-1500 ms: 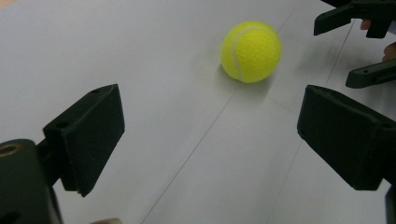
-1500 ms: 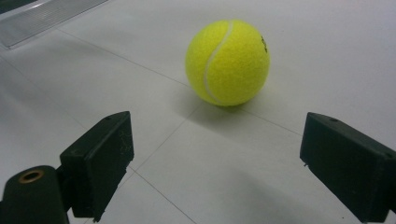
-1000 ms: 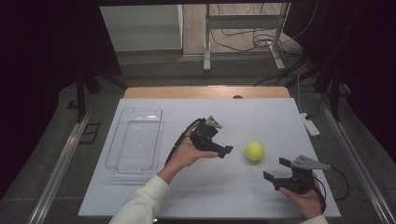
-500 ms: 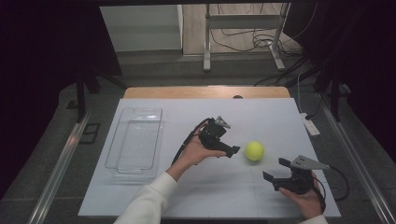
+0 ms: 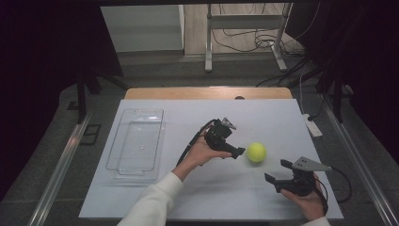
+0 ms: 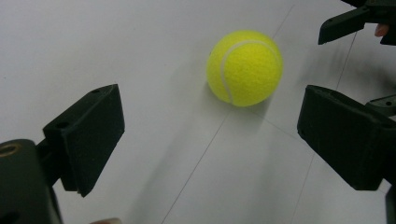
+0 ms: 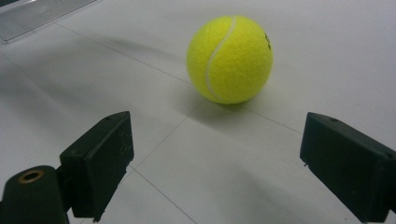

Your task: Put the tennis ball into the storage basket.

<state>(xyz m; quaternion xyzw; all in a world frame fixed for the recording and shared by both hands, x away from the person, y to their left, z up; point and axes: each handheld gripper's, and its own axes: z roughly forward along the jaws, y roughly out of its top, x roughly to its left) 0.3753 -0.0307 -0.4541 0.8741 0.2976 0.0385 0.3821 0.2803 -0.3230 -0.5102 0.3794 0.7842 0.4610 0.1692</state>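
**Tennis ball between two spread claws**

Tennis ball (image 5: pixel 256 152) sat on the white worktop (image 5: pixel 155 197), just ahead of the left claw (image 5: pixel 234 153), untouched. Both claws gaped wide and held nothing. The right claw (image 5: pixel 277 173) hung near it, aimed its way.

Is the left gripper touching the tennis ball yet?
Apart. The left gripper view shows the left gripper open, with bare white table between its jaws and the tennis ball ahead.
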